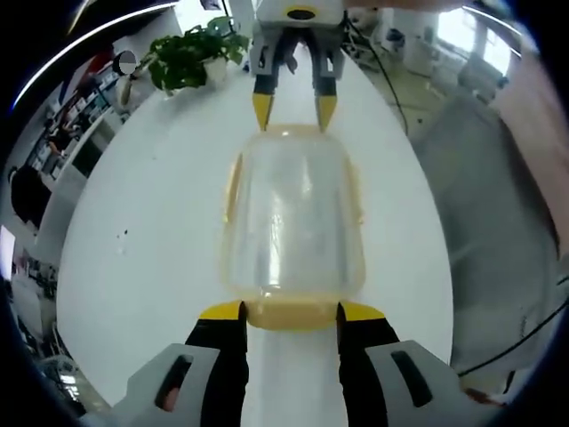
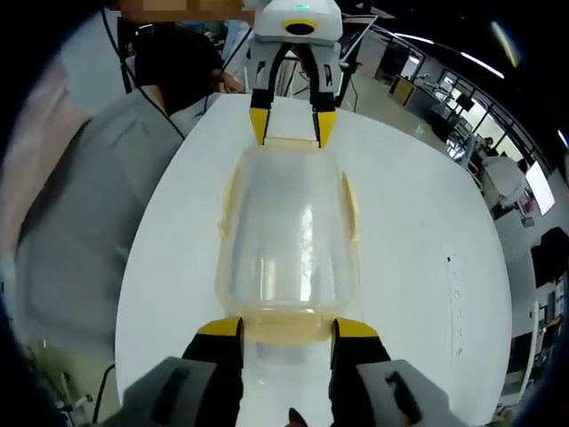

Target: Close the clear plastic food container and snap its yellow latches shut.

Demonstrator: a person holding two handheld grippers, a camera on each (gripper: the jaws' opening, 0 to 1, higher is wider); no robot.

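The container lies on the white table, lid down on it, between the two grippers, which face each other across its length. In the left gripper view, the left gripper has its jaws apart, one tip at either side of the near end latch, not gripping it. The right gripper stands at the container's far end, jaws likewise apart at that end. A plant sits beyond the container.
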